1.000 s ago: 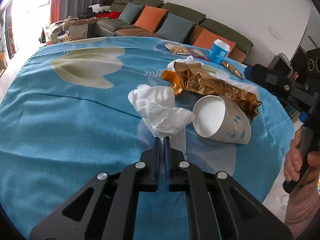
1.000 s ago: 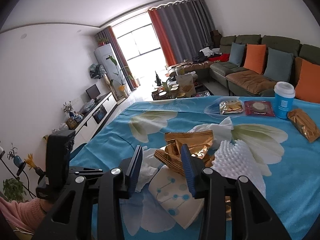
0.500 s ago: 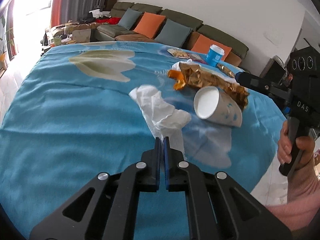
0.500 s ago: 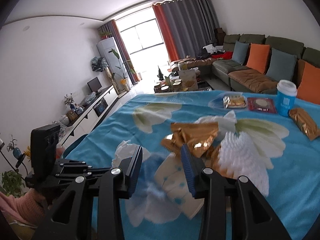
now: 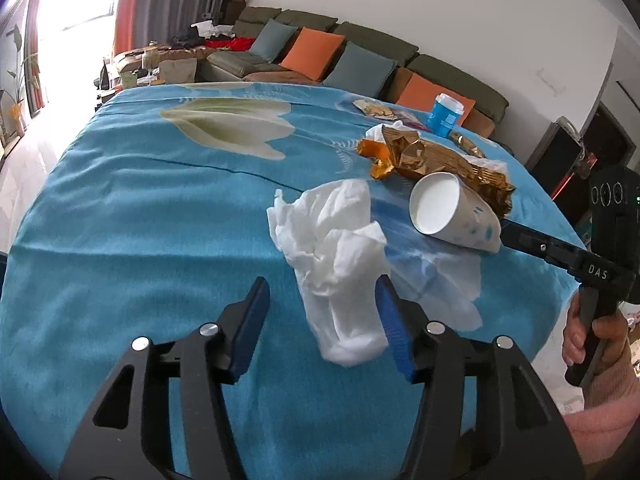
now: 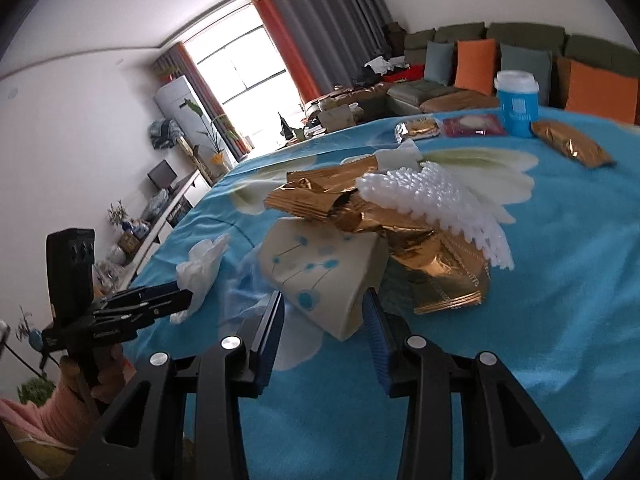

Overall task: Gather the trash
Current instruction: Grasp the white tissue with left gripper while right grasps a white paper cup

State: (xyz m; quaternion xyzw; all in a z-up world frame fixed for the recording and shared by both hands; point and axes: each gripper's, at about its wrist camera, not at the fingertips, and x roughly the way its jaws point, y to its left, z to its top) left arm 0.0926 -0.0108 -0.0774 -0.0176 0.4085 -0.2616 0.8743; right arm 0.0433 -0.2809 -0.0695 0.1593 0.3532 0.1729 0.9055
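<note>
A crumpled white tissue (image 5: pixel 336 256) lies on the blue floral cloth, its near end between the fingers of my open left gripper (image 5: pixel 320 328); it also shows in the right wrist view (image 6: pixel 202 268). A tipped paper cup (image 5: pixel 448 210) with blue dots lies beside it, against crumpled gold wrappers (image 5: pixel 436 164). My right gripper (image 6: pixel 324 332) is open, its fingers on either side of the cup's base end (image 6: pixel 320 276). White foam netting (image 6: pixel 432 204) rests on the gold wrappers (image 6: pixel 360 208).
A blue lidded cup (image 6: pixel 516 104), two flat snack packets (image 6: pixel 448 126) and a gold packet (image 6: pixel 572 148) sit at the table's far side. A sofa with orange and grey cushions (image 5: pixel 320 54) stands behind the table. The table edge is close on the right (image 5: pixel 560 312).
My left gripper was shut on the tissue and has opened; the tissue now lies loose on the cloth. My right gripper has moved down and in around the paper cup.
</note>
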